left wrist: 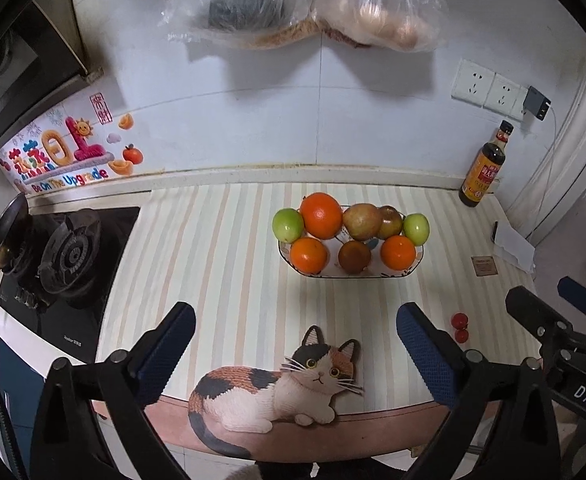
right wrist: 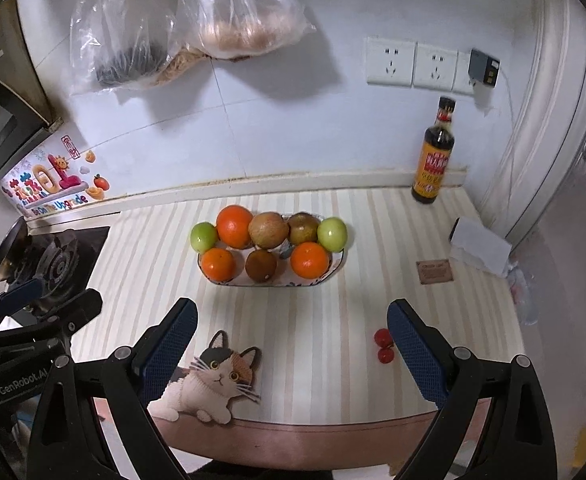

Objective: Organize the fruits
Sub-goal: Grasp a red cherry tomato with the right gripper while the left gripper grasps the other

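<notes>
A shallow white fruit plate (left wrist: 377, 276) (right wrist: 335, 266) stands on the striped counter, holding oranges (left wrist: 321, 216) (right wrist: 233, 226), green apples (left wrist: 288, 225) (right wrist: 332, 233) and brownish fruits (left wrist: 354, 257) (right wrist: 268, 230). Two small red tomatoes (left wrist: 460, 327) (right wrist: 384, 345) lie loose on the counter, nearer than the plate and to its right. My left gripper (left wrist: 295, 354) hangs open above the near counter edge with nothing between its fingers. My right gripper (right wrist: 291, 350) is also open and empty, with the tomatoes just inside its right finger (right wrist: 417, 354) in that view.
A cat-shaped mat (left wrist: 269, 394) (right wrist: 209, 382) lies at the counter's front edge. A gas stove (left wrist: 67, 258) with a pan is on the left. A dark sauce bottle (left wrist: 485, 166) (right wrist: 433, 160) stands at the back right, near folded paper (right wrist: 479, 246) and a small brown card (right wrist: 434, 271). Plastic bags (right wrist: 237, 12) hang on the wall.
</notes>
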A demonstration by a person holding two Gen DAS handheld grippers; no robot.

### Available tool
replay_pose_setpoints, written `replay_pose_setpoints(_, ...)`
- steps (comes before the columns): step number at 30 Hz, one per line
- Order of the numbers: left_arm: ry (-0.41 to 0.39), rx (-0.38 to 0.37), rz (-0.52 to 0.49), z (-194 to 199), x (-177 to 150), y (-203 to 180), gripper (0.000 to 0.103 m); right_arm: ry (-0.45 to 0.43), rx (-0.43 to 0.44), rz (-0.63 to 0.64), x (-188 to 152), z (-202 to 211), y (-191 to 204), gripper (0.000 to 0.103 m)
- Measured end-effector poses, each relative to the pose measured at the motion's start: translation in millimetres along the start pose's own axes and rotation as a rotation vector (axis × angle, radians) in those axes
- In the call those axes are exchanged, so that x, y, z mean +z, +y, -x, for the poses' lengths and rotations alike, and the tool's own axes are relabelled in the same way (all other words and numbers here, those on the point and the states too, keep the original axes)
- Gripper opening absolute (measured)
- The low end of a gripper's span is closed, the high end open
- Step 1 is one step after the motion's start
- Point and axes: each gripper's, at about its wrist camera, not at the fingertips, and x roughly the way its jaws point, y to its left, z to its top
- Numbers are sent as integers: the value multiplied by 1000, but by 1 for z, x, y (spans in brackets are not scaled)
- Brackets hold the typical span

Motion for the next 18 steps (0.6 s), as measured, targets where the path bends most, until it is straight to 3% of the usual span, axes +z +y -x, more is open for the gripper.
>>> replay_pose_setpoints(3, 34, 1, -14, -16, -1, -10, 103, 33, 31, -34, -2, -15, -13, 98)
replay_pose_setpoints(7, 76, 16, -66, -40, -2, -33, 103, 126, 115, -170, -12, -52, -57, 98)
replay_pose_setpoints(14, 203, 21, -236, -113, -9, -104, 103, 245, 6, -355, -61, -122, -151, 96)
replay_pose_setpoints(16, 246, 12, -274, -134, -12, -123, 103, 301, 0, -396, -78, -146, -172, 77)
replay_pose_setpoints(18, 299, -1, -307, -156, -18, -141, 103, 344, 5, -433, -99, -168, -189, 66)
